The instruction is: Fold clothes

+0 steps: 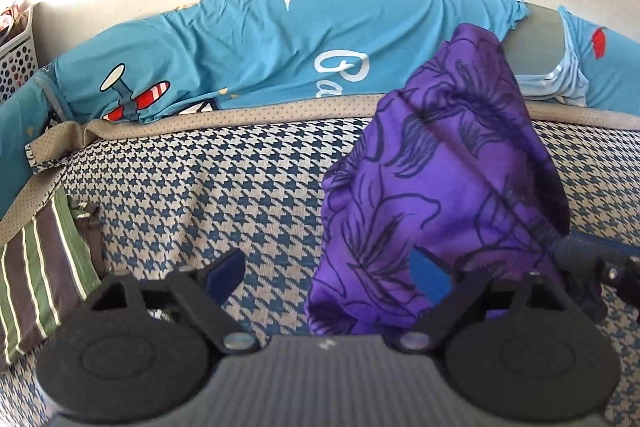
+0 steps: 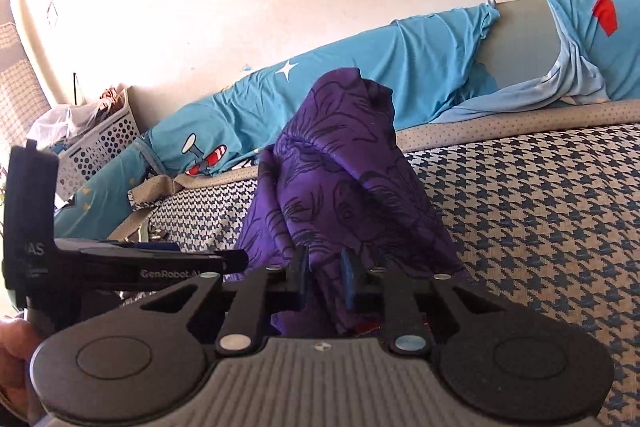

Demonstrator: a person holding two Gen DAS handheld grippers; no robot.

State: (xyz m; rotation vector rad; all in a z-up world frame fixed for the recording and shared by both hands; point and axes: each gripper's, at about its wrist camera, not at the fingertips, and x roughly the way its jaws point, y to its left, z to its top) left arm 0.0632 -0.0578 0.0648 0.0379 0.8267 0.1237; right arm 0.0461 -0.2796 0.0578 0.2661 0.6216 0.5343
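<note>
A purple garment (image 1: 440, 163) with dark flower outlines stands bunched in a peak on the houndstooth cover (image 1: 224, 187). In the left wrist view my left gripper (image 1: 328, 271) is open low over the cover; its right pad (image 1: 430, 275) lies against the garment's left edge and its left pad (image 1: 226, 267) is over bare cover. My right gripper (image 2: 324, 273) is shut on a fold of the purple garment (image 2: 344, 163) near its lower edge. The left gripper (image 2: 236, 259) shows side-on at the left of the right wrist view, tip near the cloth.
A striped green and brown garment (image 1: 40, 267) lies at the cover's left edge. Blue cartoon-print bedding (image 1: 248, 43) runs along the wall behind. A white perforated basket (image 2: 96, 147) with clothes stands at the far left. A person's hand (image 2: 12, 351) holds the left gripper.
</note>
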